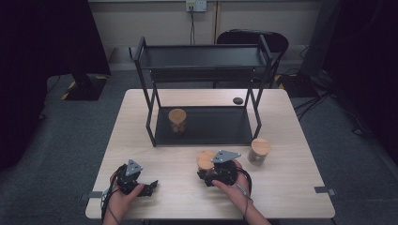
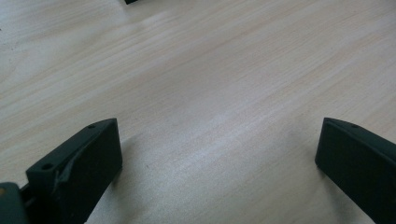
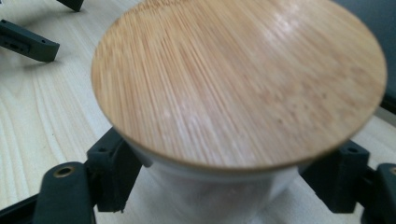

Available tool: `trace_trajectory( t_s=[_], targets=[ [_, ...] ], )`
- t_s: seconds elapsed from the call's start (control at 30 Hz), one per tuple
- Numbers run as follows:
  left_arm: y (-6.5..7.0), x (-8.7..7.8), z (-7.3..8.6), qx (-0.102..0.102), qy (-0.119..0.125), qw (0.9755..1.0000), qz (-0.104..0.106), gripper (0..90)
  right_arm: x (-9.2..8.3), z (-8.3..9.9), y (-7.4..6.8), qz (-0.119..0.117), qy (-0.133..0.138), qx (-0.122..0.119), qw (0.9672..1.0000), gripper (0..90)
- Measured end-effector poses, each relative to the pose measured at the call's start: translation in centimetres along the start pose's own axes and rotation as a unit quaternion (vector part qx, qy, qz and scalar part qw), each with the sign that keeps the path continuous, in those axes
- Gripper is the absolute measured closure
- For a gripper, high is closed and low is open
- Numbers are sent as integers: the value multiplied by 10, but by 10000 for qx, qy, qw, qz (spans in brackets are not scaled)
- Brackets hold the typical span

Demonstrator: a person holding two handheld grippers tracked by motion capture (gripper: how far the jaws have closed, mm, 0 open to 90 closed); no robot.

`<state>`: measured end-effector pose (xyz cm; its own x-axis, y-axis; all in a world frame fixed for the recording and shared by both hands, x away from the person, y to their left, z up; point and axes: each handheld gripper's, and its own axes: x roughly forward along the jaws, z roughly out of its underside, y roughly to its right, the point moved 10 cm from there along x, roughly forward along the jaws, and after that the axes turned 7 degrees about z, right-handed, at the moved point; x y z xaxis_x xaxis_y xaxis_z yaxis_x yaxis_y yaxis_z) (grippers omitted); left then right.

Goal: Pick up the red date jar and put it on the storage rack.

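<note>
The right gripper point(image 1: 212, 169) is clamped on the glass body of a jar point(image 3: 238, 88) just under its wooden lid, standing on the table point(image 1: 291, 187) at six o'clock from the shelf point(image 1: 202, 126). Best lift straight up, keeping it upright. The left gripper point(image 2: 219, 154) rests with jaws apart at nine o'clock.

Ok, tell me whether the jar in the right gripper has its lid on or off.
On. The bamboo lid sits flat atop the glass jar, covering its mouth.
</note>
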<state>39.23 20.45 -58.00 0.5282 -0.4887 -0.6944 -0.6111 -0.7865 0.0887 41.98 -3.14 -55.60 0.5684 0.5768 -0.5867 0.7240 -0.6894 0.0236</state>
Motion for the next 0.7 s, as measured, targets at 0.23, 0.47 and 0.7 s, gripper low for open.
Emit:
trace_trajectory(
  t_s=[0.23,0.47,0.7],
  targets=[
    [0,0,0,7,3,10000,10,1,1,-2,0,37,28,-59,10000,242],
    [0,0,0,7,3,10000,12,1,0,-3,0,105,-5,-219,9997,251],
    [0,0,0,10,5,10000,15,1,0,-4,0,61,-34,-167,9998,252]
  ],
)
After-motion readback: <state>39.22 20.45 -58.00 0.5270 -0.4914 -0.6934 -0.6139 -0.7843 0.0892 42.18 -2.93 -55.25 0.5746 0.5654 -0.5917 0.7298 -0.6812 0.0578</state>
